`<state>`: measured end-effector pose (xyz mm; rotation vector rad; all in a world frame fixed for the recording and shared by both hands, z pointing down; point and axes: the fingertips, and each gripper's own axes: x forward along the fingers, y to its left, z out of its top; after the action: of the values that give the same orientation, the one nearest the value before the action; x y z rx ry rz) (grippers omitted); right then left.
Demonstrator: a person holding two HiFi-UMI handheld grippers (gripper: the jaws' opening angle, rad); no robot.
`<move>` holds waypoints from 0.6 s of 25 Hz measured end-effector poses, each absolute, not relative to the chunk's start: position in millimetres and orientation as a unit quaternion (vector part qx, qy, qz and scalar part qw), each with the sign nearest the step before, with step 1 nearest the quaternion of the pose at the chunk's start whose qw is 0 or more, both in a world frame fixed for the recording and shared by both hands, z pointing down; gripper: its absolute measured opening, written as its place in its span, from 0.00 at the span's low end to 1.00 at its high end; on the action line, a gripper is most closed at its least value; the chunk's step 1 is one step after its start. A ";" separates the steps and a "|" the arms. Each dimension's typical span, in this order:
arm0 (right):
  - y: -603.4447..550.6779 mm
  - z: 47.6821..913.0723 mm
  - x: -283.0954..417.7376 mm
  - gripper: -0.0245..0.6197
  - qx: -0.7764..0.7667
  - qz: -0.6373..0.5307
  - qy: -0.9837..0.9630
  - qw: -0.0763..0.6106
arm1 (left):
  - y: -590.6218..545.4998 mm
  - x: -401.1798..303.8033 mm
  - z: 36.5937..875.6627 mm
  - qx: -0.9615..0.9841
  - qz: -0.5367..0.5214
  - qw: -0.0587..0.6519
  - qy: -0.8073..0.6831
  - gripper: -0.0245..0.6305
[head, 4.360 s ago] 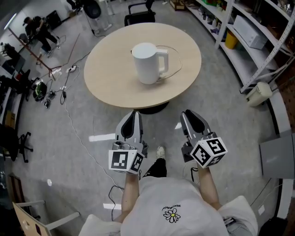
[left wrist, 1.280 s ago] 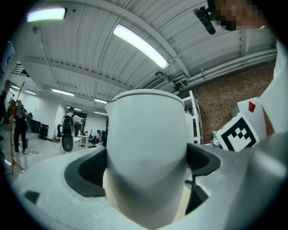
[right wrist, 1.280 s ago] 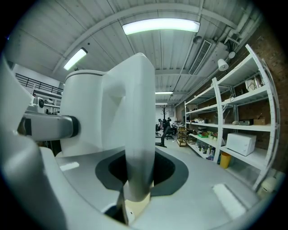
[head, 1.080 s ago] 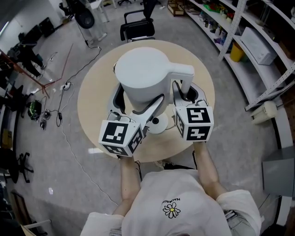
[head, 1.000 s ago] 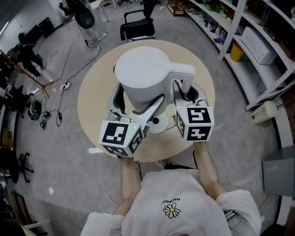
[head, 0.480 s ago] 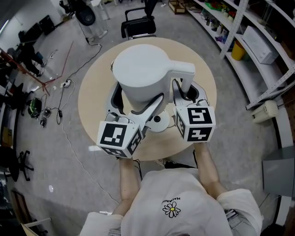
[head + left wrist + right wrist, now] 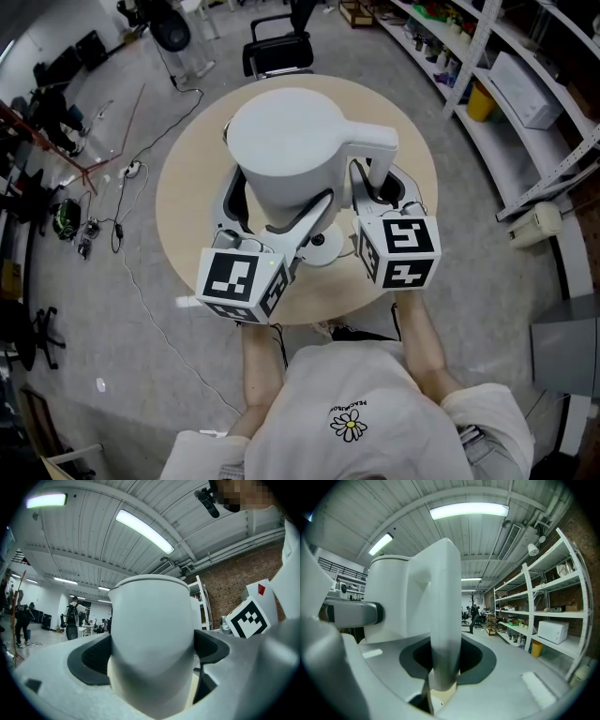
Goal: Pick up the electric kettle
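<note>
The white electric kettle (image 7: 281, 150) is held up above the round beige table (image 7: 187, 216), close under the head camera. My left gripper (image 7: 275, 214) is shut on the kettle's lower body (image 7: 152, 634), one dark pad pressing each side. My right gripper (image 7: 378, 187) is shut on the kettle's handle (image 7: 443, 634), which stands upright between its jaws; the handle (image 7: 370, 145) juts right from the body. A small white round base (image 7: 319, 247) lies on the table below the kettle, partly hidden.
A black office chair (image 7: 277, 52) stands beyond the table. Metal shelves with boxes and bottles (image 7: 525, 75) run along the right. Cables and gear (image 7: 103, 178) lie on the grey floor at left. People stand far off in the gripper views.
In the earliest frame the kettle stood on the table with both grippers open and short of it; now both grip it in the air. Over the last second nothing visibly moved.
</note>
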<state>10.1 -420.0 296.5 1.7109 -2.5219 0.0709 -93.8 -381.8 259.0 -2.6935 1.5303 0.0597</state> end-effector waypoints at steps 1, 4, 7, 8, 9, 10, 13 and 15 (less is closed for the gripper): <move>-419.5 295.9 9.7 0.18 0.560 0.024 -0.827 0.045 | -381.3 -94.1 258.1 -0.869 0.018 0.023 0.494 0.89; -419.4 294.1 8.9 0.18 0.558 0.025 -0.829 0.042 | -381.1 -94.5 256.0 -0.868 0.016 0.023 0.495 0.89; -416.4 293.4 9.1 0.18 0.554 0.026 -0.831 0.038 | -378.0 -93.7 254.2 -0.867 0.015 0.025 0.497 0.89; -415.0 293.0 8.9 0.18 0.553 0.027 -0.832 0.037 | -376.5 -93.8 253.2 -0.867 0.016 0.027 0.497 0.89; -414.2 292.5 9.0 0.18 0.553 0.028 -0.832 0.035 | -375.4 -93.5 252.1 -0.867 0.016 0.029 0.498 0.89; -414.0 292.0 9.5 0.18 0.552 0.028 -0.832 0.034 | -375.1 -93.0 251.4 -0.866 0.016 0.031 0.498 0.89; -415.1 292.1 10.6 0.18 0.552 0.027 -0.833 0.031 | -375.6 -91.6 251.5 -0.865 0.013 0.033 0.500 0.89; -414.5 291.9 9.8 0.18 0.551 0.028 -0.833 0.029 | -374.7 -92.1 251.0 -0.864 0.010 0.035 0.501 0.89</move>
<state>9.8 -414.5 291.9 1.7003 -2.5712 0.0865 -92.1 -374.7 251.0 -2.6571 1.5415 0.0314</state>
